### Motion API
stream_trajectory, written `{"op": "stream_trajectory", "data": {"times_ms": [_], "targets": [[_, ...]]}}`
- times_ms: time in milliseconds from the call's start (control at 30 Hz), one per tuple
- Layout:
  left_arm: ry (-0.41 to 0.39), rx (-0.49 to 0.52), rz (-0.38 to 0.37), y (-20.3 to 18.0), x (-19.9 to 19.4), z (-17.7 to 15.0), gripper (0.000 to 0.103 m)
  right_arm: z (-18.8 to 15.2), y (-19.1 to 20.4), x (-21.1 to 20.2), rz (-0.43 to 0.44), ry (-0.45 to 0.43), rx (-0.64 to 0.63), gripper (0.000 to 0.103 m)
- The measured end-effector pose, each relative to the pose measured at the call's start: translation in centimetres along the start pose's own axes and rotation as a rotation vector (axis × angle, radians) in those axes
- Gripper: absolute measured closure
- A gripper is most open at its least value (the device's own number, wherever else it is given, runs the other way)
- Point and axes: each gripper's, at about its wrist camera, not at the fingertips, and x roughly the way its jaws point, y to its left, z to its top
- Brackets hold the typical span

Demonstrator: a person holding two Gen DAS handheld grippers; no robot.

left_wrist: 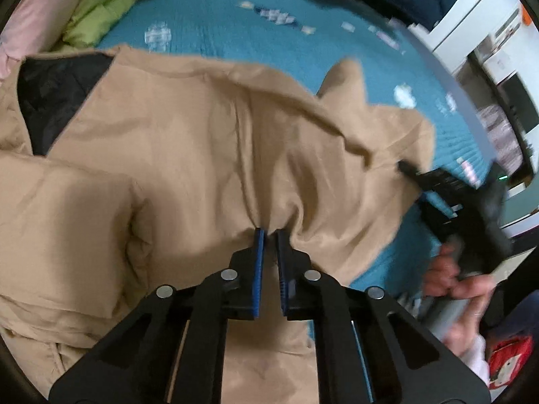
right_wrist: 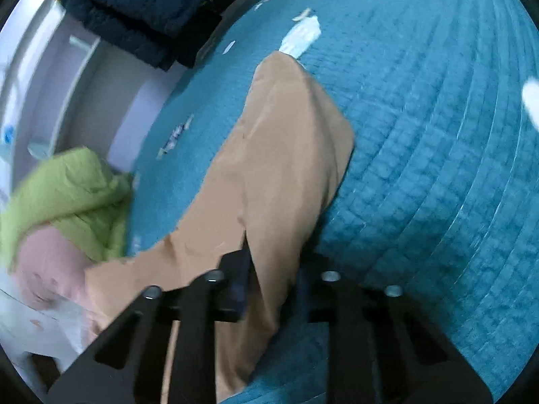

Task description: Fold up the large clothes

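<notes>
A large tan coat [left_wrist: 188, 128] with a black lining [left_wrist: 50, 101] lies spread on the teal quilted bedspread [left_wrist: 209, 20]. In the left wrist view my left gripper [left_wrist: 269, 234] is shut on a puckered fold of the coat near its middle. My right gripper [left_wrist: 409, 170] shows at the right of that view, held by a hand [left_wrist: 448, 279], with its tip at the coat's right edge. In the right wrist view a long strip of the tan coat [right_wrist: 279, 155] runs away from my right gripper [right_wrist: 273, 262] and passes between its dark, blurred fingers, which are shut on it.
A lime green padded garment [left_wrist: 97, 13] and pink cloth [left_wrist: 37, 10] lie at the bed's far left. A dark navy puffer jacket [right_wrist: 145, 0] sits at the far edge. White furniture [left_wrist: 485, 27] stands beyond the bed on the right. A red item [left_wrist: 508, 357] lies low right.
</notes>
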Motion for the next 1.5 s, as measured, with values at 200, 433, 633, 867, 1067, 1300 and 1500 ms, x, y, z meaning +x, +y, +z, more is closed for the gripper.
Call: {"op": "stream_trajectory", "data": {"times_ms": [200, 433, 633, 867, 1067, 1300, 1500], "targets": [[0.052, -0.121, -0.051, 1.9, 3.0, -0.2, 0.096, 0.4, 3.3, -4.0, 0.015, -0.120, -0.142, 0.096], [0.048, -0.113, -0.020, 1.5, 4.0, 0.4, 0.096, -1.4, 8.5, -7.3, 0.086, -0.223, -0.335, 0.096], [0.042, -0.149, -0.041, 2.0, 5.0, 1.4, 0.095, -4.8, 12.9, -9.9, 0.233, -0.224, -0.488, 0.096], [0.053, -0.065, -0.034, 1.7, 1.8, 1.4, 0.095, -9.6, 17.9, -11.1, 0.235, -0.271, -0.695, 0.096], [-0.023, -0.028, -0.005, 5.3, -4.5, -0.8, 0.095, -14.9, 22.4, -11.9, 0.254, -0.292, -0.843, 0.096], [-0.146, -0.086, 0.055, 12.9, -13.5, -3.4, 0.095, -23.5, 27.4, -8.2, 0.218, -0.249, -1.030, 0.096], [-0.216, -0.182, 0.113, 20.5, -20.0, -7.5, 0.095, -31.3, 28.7, -1.6, 0.195, -0.128, -1.104, 0.095]]}}
